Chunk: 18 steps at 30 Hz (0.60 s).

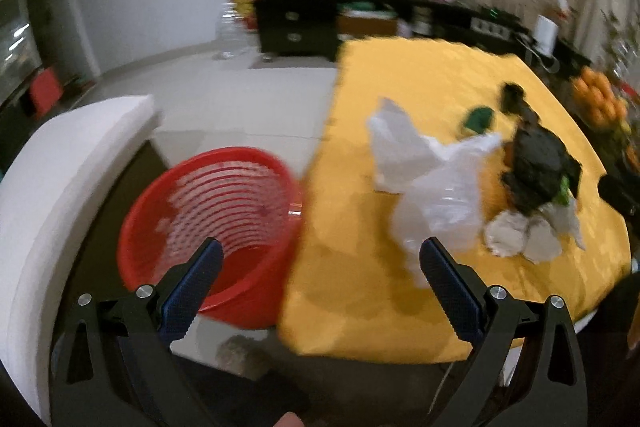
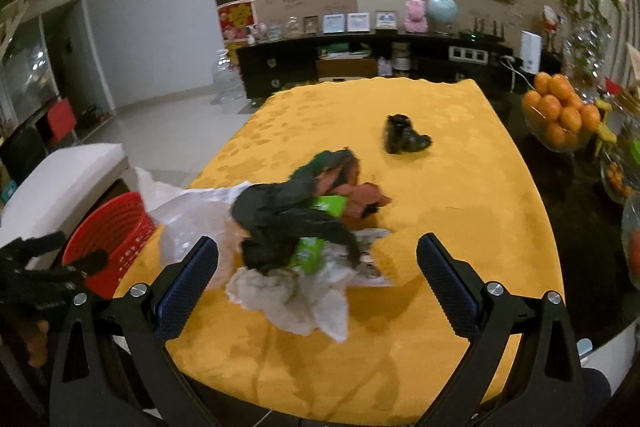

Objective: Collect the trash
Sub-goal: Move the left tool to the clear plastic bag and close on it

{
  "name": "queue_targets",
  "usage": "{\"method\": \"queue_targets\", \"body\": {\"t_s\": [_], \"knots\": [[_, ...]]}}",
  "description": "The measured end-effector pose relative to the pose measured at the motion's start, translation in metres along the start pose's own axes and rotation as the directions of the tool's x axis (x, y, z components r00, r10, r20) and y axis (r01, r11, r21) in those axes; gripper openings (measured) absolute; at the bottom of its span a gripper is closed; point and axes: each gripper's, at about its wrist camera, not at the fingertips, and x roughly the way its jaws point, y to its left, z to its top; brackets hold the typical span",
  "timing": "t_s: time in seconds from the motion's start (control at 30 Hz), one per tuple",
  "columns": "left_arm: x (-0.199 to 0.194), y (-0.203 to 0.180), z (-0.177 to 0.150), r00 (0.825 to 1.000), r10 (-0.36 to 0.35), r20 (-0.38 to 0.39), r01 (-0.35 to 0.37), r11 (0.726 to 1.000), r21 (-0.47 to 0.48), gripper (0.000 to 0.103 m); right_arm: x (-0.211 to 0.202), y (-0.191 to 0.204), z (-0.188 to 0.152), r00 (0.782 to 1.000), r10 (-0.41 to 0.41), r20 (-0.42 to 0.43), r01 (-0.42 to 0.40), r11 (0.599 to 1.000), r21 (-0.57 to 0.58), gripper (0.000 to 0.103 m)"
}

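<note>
Both tools wide, empty; right tool (image 2: 318, 261) should drop onto the crumpled trash pile (image 2: 296, 227) dead ahead, pinching low.

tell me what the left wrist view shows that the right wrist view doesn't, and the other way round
Only the left wrist view shows the inside of the red basket on the floor, and the open left gripper. Only the right wrist view shows the open right gripper, the pink toy on the sideboard and the whole far edge of the table. Both show the yellow tablecloth, the white plastic bag, the dark wrapper pile, crumpled white paper and a bowl of oranges.
</note>
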Motion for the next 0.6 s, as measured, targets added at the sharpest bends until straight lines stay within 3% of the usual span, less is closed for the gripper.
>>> {"method": "queue_targets", "body": {"t_s": [0.23, 0.5, 0.6], "knots": [[0.042, -0.040, 0.017, 0.991, -0.120, -0.066, 0.124, 0.991, 0.060, 0.095, 0.012, -0.024, -0.003, 0.999, -0.029, -0.029, 0.031, 0.998, 0.054, 0.096], [0.076, -0.059, 0.028, 0.972, -0.206, -0.113, 0.213, 0.976, 0.048, 0.094, 0.022, -0.038, -0.007, 0.998, -0.042, -0.055, 0.047, 0.995, 0.087, 0.096], [0.077, -0.063, 0.024, 0.966, -0.233, -0.116, 0.240, 0.970, 0.050, 0.089, 0.027, -0.043, -0.008, 0.997, -0.049, -0.065, 0.055, 0.994, 0.100, 0.096]]}}
